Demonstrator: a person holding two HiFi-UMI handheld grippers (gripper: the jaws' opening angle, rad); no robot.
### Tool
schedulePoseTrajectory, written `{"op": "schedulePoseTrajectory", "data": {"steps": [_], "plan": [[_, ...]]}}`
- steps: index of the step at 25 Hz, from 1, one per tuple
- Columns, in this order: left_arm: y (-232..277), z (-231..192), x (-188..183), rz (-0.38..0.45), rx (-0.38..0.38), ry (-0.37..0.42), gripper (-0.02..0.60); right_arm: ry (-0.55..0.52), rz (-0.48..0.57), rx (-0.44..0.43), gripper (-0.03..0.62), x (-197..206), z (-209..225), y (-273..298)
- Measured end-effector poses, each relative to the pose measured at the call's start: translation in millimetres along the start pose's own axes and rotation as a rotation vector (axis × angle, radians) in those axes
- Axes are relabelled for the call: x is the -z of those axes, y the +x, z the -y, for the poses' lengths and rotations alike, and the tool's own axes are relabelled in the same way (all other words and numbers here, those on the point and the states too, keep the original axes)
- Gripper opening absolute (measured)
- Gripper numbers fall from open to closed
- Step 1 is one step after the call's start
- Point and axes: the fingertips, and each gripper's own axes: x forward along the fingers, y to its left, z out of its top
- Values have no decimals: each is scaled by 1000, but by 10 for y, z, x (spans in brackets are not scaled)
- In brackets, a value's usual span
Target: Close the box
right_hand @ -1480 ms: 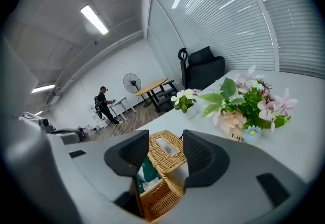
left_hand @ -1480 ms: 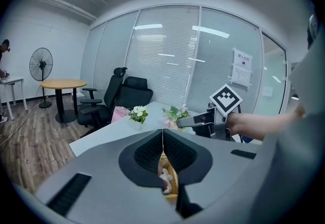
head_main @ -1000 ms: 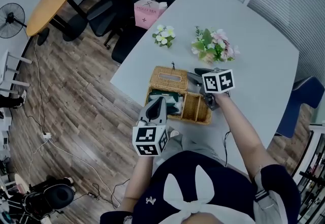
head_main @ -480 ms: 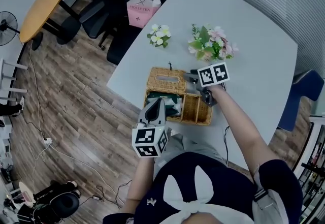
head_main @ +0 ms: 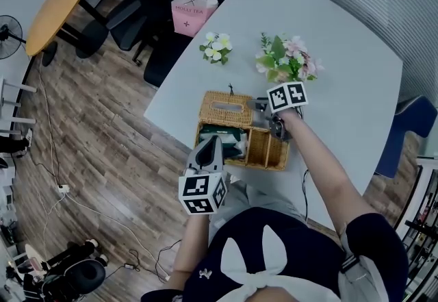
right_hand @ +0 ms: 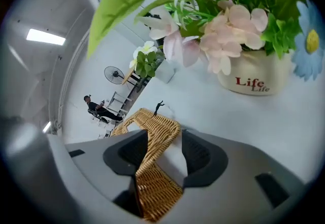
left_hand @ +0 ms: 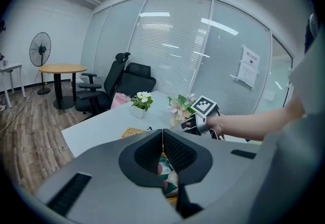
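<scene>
Open wicker box [head_main: 263,150], near the table [head_main: 342,88] edge, slotted lid [head_main: 226,107] tilted back

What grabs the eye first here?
An open wicker box sits near the white table's front edge, with its lid caught between the right gripper's opening jaws. The left gripper hovers over the box, jaws together. Behind them stands a flower pot lettered "Life".

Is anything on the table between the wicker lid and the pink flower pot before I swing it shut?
No. The stretch of table between the wicker lid and the flower pot is bare, as the right gripper view shows.
</scene>
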Motion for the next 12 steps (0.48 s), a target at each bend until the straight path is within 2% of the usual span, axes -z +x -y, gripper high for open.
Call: {"op": "schedulePoseTrajectory", "data": {"steps": [7,12], "plan": [[-7,-46,28,-4,-11,-5,23,99,-10,-33,204,24,66,91],[-18,-71,52,-7,-19,-12,23,165,-18,-94,192,16,31,129]]}}
